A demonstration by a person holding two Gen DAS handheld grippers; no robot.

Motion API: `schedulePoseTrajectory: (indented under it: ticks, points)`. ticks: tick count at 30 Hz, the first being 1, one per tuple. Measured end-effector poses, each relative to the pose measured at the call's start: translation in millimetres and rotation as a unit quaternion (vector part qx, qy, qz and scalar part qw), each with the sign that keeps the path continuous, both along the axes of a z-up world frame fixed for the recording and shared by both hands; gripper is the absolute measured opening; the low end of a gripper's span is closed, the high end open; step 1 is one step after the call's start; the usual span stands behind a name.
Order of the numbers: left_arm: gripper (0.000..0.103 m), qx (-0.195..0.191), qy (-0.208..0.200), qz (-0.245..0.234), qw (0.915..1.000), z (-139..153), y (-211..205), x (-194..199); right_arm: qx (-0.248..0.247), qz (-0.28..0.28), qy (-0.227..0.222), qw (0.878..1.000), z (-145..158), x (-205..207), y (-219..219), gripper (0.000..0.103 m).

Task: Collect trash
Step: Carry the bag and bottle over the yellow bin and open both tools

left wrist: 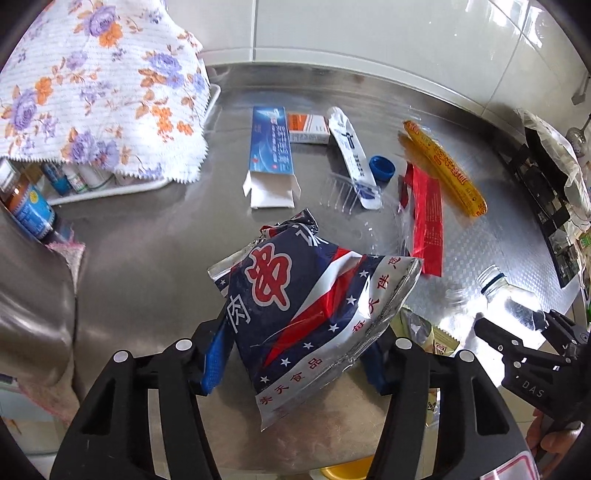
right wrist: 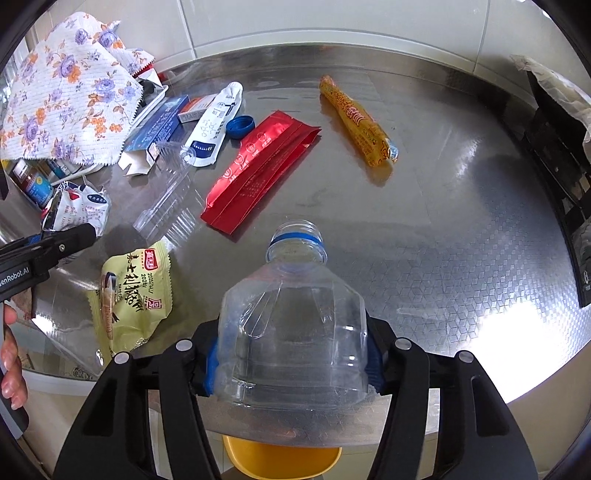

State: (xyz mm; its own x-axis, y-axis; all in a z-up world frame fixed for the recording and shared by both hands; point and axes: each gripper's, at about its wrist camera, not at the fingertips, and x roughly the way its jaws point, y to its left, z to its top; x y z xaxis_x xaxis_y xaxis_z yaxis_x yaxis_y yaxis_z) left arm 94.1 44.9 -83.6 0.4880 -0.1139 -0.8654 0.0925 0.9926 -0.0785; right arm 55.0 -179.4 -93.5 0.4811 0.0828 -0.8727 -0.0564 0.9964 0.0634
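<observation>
My left gripper (left wrist: 291, 365) is shut on a navy, red and white snack bag (left wrist: 306, 306), held above the steel table's front edge. My right gripper (right wrist: 291, 363) is shut on a clear plastic bottle (right wrist: 291, 325) without a cap, also near the front edge; the bottle also shows in the left wrist view (left wrist: 513, 299). On the table lie a red foil wrapper (right wrist: 258, 166), an orange sausage stick (right wrist: 356, 118), a blue bottle cap (right wrist: 240, 126), a white tube (right wrist: 216, 125), a blue carton (left wrist: 271, 147), a clear plastic tray (right wrist: 166, 199) and a yellow-green snack packet (right wrist: 135, 291).
A flowered cloth (left wrist: 96, 81) covers a rack of bottles at the back left. A black object (right wrist: 554, 155) stands along the table's right edge. A yellow bin (right wrist: 280, 459) sits below the table's front edge. The tiled wall (right wrist: 332, 22) runs behind.
</observation>
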Motion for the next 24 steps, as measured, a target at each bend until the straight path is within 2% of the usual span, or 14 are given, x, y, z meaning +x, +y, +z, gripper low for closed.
schedulePoseTrajectory:
  ticks: [6, 15, 24]
  points:
    - [0.058, 0.011, -0.015, 0.016, 0.9997, 20, 0, -14, 0.005, 0.014, -0.014, 1.000, 13, -8, -6, 0.060]
    - [0.058, 0.040, -0.038, 0.046, 0.9974, 46, -14, -57, 0.021, 0.050, -0.041, 0.998, 32, -25, -21, 0.060]
    - [0.059, 0.042, -0.056, 0.019, 0.9974, 60, -29, -112, 0.025, 0.051, -0.072, 0.996, 57, -73, -41, 0.060]
